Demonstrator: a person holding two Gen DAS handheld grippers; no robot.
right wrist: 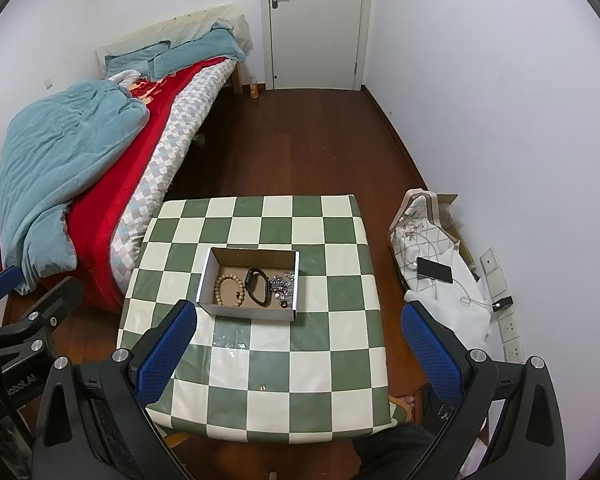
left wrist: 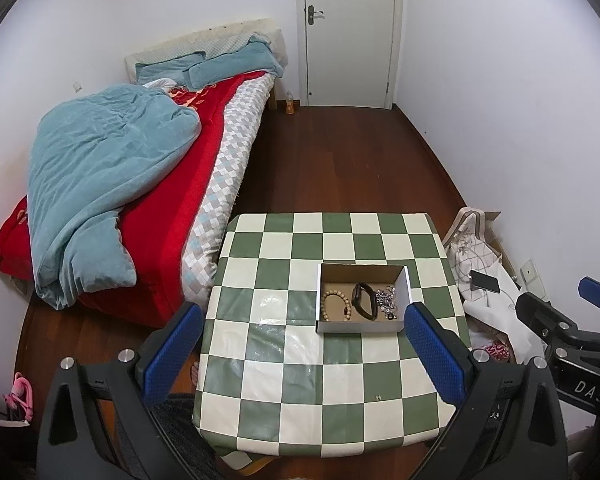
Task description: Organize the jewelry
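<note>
A small open cardboard box (left wrist: 406,280) (right wrist: 208,276) sits on the green and white checkered table (left wrist: 292,360) (right wrist: 300,360). Inside lie a wooden bead bracelet (left wrist: 335,306) (right wrist: 229,290), a black band (left wrist: 365,301) (right wrist: 258,285) and a heap of small silver pieces (left wrist: 387,300) (right wrist: 282,284). A small ring (right wrist: 262,387) (left wrist: 377,397) lies on the table near the front edge. My left gripper (left wrist: 304,340) is open and empty, high above the table. My right gripper (right wrist: 300,336) is open and empty, also high above it.
A bed (left wrist: 148,184) with a blue quilt and red sheet stands left of the table. A bag with a phone (right wrist: 434,270) and cables lies on the floor at the right by the wall. A white door (left wrist: 350,32) is at the back.
</note>
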